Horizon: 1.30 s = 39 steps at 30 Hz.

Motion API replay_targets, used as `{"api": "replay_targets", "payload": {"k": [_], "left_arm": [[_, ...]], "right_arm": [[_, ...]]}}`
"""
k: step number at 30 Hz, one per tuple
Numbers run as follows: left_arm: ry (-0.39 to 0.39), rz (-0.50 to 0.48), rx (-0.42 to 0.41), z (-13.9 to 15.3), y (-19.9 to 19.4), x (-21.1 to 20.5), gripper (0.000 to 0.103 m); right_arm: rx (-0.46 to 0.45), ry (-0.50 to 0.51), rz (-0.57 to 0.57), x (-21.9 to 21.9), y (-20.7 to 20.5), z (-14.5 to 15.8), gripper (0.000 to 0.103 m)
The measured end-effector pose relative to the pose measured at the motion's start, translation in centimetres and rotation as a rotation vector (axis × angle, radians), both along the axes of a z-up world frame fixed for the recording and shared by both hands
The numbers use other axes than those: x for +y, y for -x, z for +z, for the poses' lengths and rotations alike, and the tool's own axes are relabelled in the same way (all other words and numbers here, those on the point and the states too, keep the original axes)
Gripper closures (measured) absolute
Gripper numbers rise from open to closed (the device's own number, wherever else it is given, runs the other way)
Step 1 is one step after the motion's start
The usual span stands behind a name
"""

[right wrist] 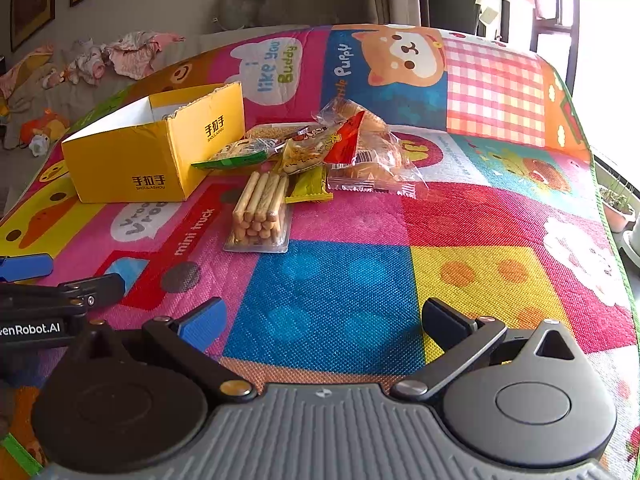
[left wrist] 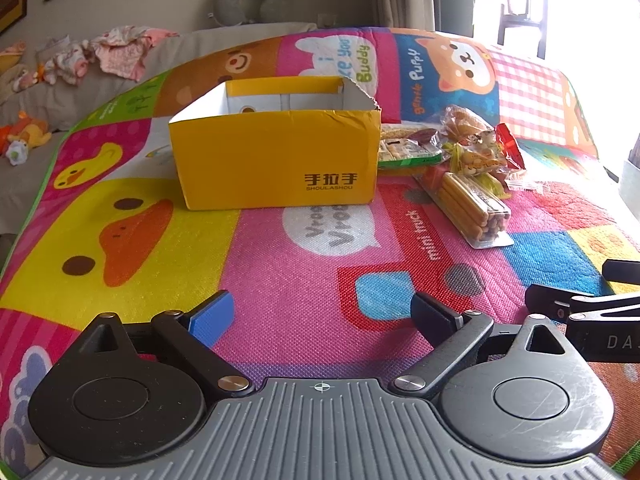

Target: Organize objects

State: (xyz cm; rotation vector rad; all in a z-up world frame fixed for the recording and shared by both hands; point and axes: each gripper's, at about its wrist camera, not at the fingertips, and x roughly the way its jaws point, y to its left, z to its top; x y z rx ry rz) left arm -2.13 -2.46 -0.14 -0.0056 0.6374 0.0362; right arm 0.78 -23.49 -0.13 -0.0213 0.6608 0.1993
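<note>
- left wrist view: the left gripper (left wrist: pixel 322 316) hovers over the cartoon mat (left wrist: pixel 280 264), fingers spread, holding nothing. the yellow box (left wrist: pixel 276 160) stands open ahead, with the snack pile (left wrist: pixel 460 152) just to its right.
- right wrist view: the right gripper (right wrist: pixel 324 322) hovers with fingers spread and nothing between them. the biscuit stick pack (right wrist: pixel 262 210) lies nearest, with the other snacks behind it, beside the yellow box (right wrist: pixel 132 164).

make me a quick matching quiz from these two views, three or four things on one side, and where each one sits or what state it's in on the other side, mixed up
1. yellow box
2. biscuit stick pack
3. green-edged snack packet
4. left gripper

A. open, holding nothing
B. nearest of the snack pile to the grippers
C. top open, left of the snacks
D. lying against the box's side

Pairs: 1-C, 2-B, 3-D, 4-A
</note>
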Motion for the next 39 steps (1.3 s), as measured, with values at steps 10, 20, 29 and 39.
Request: {"api": "replay_targets", "payload": {"k": [10,20,29,39], "left_arm": [[-0.001,-0.001,0.002,0.0,-0.1,0.0,0.004],[0.002,-0.006,0.021,0.1,-0.5,0.0,0.004],[0.133,-0.074,0.196,2.8,-1.6,2.2,0.006],[0.194,-0.011,0.294,11.3,-7.0,10.7,0.006]], "right_arm": [[-0.002,0.013,0.002,0.1,0.1,0.0,0.0],[-0.003,0.013,0.012,0.0,0.2,0.0,0.0],[0.213,0.041,-0.04,0.7,-1.2,1.6,0.0],[0.494,0.082,-0.085,1.8,-5.5,2.1,0.0]]}}
